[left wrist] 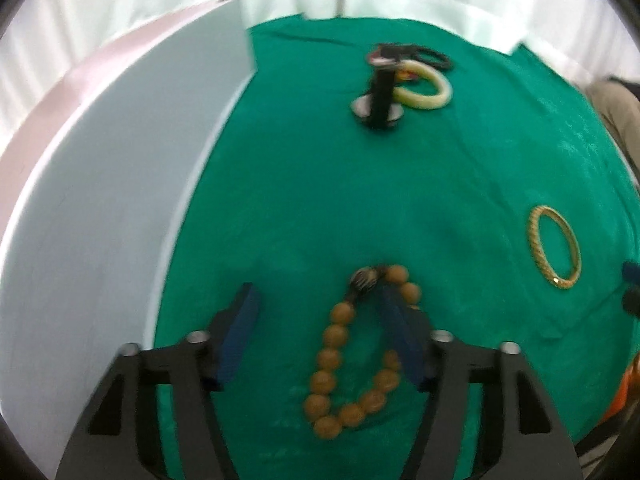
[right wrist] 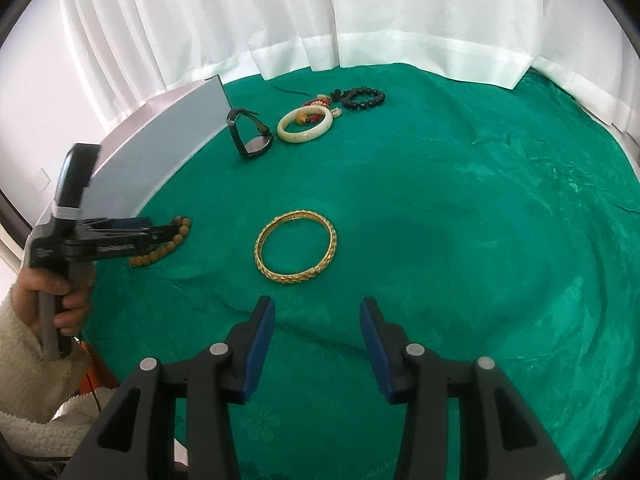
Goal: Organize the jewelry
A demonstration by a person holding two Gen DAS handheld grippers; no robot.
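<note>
Cloth (right wrist: 460, 208) in green covers the table, and its far edge runs under a white curtain (right wrist: 360, 12) along the top of both views. A grey board (left wrist: 120, 184) bounds the cloth on the left side of the left wrist view. The widest open stretch of cloth fills the right half of the right wrist view, bare from the gold bangle (right wrist: 296, 247) out to the curtain.

The right gripper (right wrist: 318, 316) hangs low at frame bottom with its 2 blue pads apart and nothing between them; the gold bangle lies flat just beyond the tips, untouched.

The left gripper (left wrist: 320, 300) points steeply down at the wooden bead bracelet (left wrist: 352, 360). Its jaws are spread, the right finger (left wrist: 400, 332) standing inside the loop of beads and the left finger (left wrist: 240, 328) well clear on bare cloth, so nothing is pinched. In the right wrist view a hand (right wrist: 56, 300) in a cream sleeve (right wrist: 36, 380) grips that tool's handle at the left edge.

Far back lie a watch (right wrist: 252, 136), a pale jade bangle (right wrist: 305, 124) just beside it, and a black bead bracelet (right wrist: 364, 98).
</note>
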